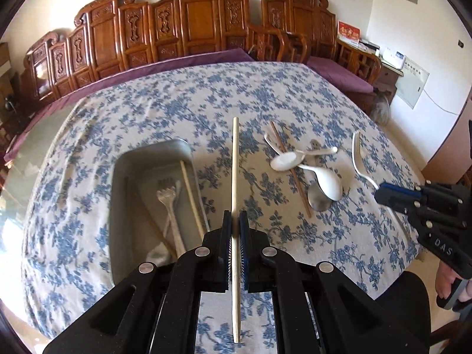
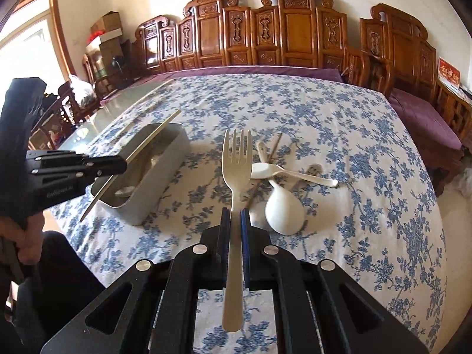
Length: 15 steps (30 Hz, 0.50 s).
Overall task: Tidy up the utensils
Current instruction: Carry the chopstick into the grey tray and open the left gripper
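In the left wrist view my left gripper (image 1: 235,224) is shut on a pale wooden chopstick (image 1: 235,162) that points straight ahead, just right of a grey metal tray (image 1: 153,149). The tray holds a fork (image 1: 166,200), another pale chopstick (image 1: 191,194) and a spoon. My right gripper (image 2: 235,221) is shut on the handle of a white fork (image 2: 236,162), tines forward, above the floral tablecloth. Loose on the cloth lie white spoons (image 2: 284,212), a brown chopstick (image 1: 295,177) and a metal spoon (image 1: 318,200). Each gripper shows in the other's view: right gripper (image 1: 383,196), left gripper (image 2: 122,166).
A carved wooden bench (image 1: 194,26) with purple cushions runs behind the table. Bare glass tabletop (image 2: 124,97) shows left of the cloth. The table's near edge lies close below both grippers. A hand (image 2: 28,242) grips the left tool's handle. Cardboard boxes (image 2: 107,29) stand far left.
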Each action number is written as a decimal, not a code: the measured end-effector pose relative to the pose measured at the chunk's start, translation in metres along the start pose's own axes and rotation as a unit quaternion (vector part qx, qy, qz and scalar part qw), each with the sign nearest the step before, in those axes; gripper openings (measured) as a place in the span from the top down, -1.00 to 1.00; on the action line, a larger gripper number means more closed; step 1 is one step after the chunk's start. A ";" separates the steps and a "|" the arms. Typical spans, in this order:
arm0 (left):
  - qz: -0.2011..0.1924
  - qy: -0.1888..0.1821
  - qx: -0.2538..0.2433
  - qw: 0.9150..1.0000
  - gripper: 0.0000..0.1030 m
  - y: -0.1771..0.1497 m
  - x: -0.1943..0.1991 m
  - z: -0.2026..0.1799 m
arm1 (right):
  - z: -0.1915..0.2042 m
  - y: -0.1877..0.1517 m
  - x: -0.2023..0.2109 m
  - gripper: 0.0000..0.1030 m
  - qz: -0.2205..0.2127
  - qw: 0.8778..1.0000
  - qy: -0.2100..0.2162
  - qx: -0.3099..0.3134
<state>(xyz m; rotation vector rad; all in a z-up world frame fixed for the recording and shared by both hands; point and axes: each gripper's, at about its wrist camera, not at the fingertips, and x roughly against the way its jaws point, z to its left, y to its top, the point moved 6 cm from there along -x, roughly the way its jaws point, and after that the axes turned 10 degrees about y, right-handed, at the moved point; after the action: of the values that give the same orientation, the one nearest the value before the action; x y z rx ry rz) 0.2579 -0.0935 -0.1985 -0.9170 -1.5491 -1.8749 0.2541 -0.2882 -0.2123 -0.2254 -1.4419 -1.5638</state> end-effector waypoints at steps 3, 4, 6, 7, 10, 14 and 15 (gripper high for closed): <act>-0.004 0.001 0.008 1.000 0.92 0.003 0.003 0.009 | 0.008 0.002 0.002 0.83 -0.003 1.000 0.004 0.006; -0.005 0.002 0.010 1.000 0.92 0.004 0.003 0.013 | 0.011 0.003 0.003 0.83 -0.004 1.000 0.007 0.007; -0.006 0.003 0.015 1.000 0.92 0.006 0.003 0.019 | 0.017 0.005 0.006 0.83 -0.009 1.000 0.011 0.009; -0.005 0.004 0.017 1.000 0.92 0.006 0.002 0.022 | 0.019 0.006 0.007 0.83 -0.010 1.000 0.012 0.010; -0.003 0.008 0.025 1.000 0.92 0.007 -0.002 0.033 | 0.026 0.009 0.010 0.83 -0.015 1.000 0.019 0.012; 0.004 0.015 0.035 0.999 0.92 0.006 -0.010 0.046 | 0.033 0.011 0.010 0.83 -0.017 0.999 0.023 0.017; 0.007 0.019 0.036 0.999 0.92 0.005 -0.013 0.051 | 0.034 0.011 0.009 0.83 -0.017 0.999 0.021 0.018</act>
<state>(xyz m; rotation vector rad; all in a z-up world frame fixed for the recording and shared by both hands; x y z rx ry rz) 0.2787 -0.0447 -0.2002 -0.8543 -1.5731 -1.8051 0.2418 -0.2624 -0.1888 -0.1469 -1.4465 -1.5606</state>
